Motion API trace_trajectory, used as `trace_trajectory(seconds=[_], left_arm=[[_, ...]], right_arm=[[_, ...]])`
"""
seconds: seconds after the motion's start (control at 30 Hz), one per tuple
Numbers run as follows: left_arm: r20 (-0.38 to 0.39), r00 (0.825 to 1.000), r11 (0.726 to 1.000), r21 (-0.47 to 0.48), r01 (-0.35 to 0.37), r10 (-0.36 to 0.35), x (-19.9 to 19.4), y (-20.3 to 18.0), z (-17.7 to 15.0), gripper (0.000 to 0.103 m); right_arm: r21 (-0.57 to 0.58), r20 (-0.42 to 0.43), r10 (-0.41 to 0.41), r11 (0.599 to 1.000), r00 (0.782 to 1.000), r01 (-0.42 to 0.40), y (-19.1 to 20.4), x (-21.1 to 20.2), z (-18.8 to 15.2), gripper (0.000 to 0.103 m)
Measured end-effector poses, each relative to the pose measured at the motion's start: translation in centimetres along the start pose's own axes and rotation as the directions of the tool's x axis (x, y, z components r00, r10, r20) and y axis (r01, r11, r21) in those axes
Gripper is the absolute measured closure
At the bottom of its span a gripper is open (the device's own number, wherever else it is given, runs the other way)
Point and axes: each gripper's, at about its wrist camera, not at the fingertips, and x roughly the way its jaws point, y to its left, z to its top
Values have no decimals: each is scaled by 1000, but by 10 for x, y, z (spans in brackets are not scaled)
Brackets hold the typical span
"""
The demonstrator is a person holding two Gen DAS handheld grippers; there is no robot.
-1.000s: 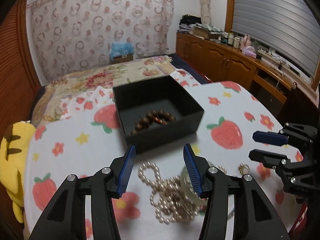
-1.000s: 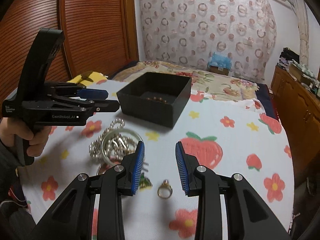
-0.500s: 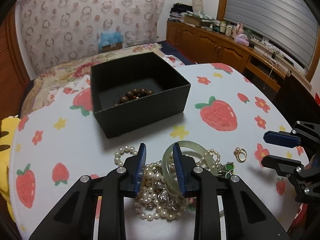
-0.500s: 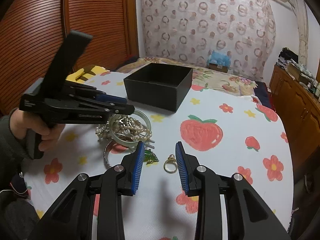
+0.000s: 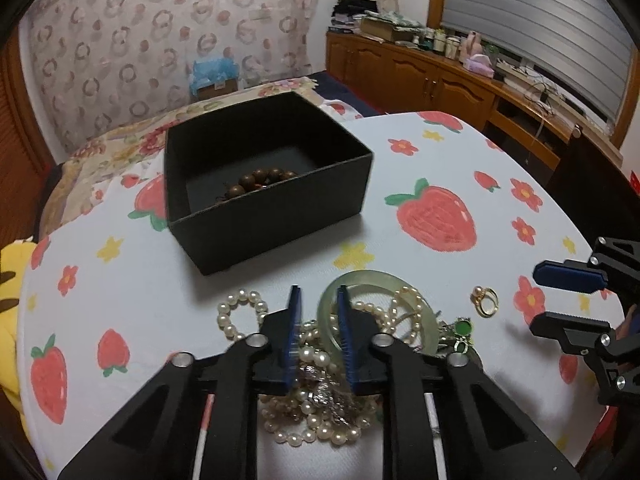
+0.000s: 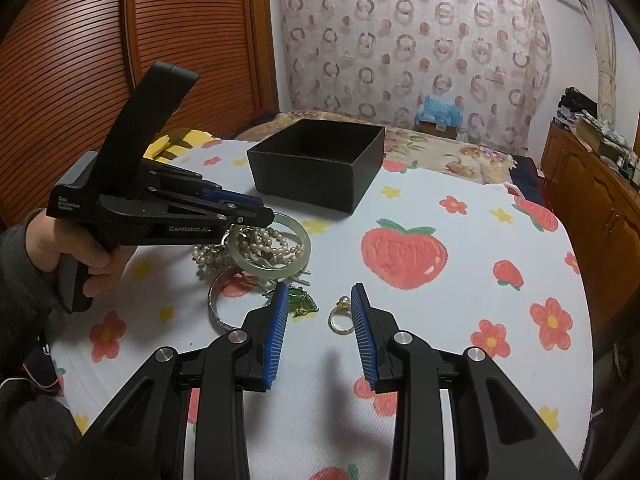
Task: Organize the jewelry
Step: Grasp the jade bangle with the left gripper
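A black open box (image 5: 264, 200) on the strawberry tablecloth holds a brown bead bracelet (image 5: 260, 182); the box also shows in the right wrist view (image 6: 320, 162). In front of it lies a heap of pearl strands (image 5: 316, 392) with a pale green jade bangle (image 5: 380, 280) on top. My left gripper (image 5: 318, 332) is shut on the bangle's left rim, seen from the side in the right wrist view (image 6: 256, 212). A gold pearl ring (image 6: 340, 316) and a green pendant (image 6: 298, 300) lie on the cloth. My right gripper (image 6: 320, 332) is open, the ring just ahead between its fingers.
A silver bangle (image 6: 218, 304) lies beside the pearl heap. A yellow plush toy (image 5: 8, 264) sits at the table's left edge. A bed lies behind the table and wooden cabinets (image 5: 432, 80) line the right wall.
My left gripper narrowed from wide open and closed on the jade bangle's rim. My right gripper lowered a little toward the gold ring and stayed open.
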Motion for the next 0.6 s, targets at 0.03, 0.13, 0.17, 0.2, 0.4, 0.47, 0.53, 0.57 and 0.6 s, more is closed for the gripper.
trace_trajectory(seconds=[0.03,0.13,0.17,0.2,0.4,0.47,0.53,0.57,0.6], left_arm=[[0,1000,1000,8,-6,6,0,-2,0,95],[7,1000,1000,20,-16,16,-3,-5,-1,95],[13,1000,1000,15,-15,15,-5,-5,-1,96],[30,999,1000,1,-14,14,-10,-4,-2,96],[109,994,999,-46,-14,19,-34,-2,-5,96],[135,991,998,-66,-9,18,-43,1,-7,96],[159,987,997,-82,-8,21,-52,3,-8,96],[171,985,996,-91,-5,20,-57,5,-9,96],[179,984,995,-98,-1,19,-60,6,-9,96]], right_arm=[[-2,-1,1,1000,1000,-1,1,0,0,67],[-2,-5,5,1000,1000,-5,1,1,-2,67],[-1,-7,8,1000,1000,-8,1,2,-2,67],[0,-10,12,1000,1000,-12,2,2,-2,67],[-11,-29,42,999,999,-42,12,8,-5,67],[-17,-37,49,999,998,-50,17,10,-6,67],[-22,-43,57,998,997,-58,21,13,-7,67],[-26,-48,61,998,997,-62,23,14,-7,67],[-28,-53,65,997,996,-67,26,16,-8,67]])
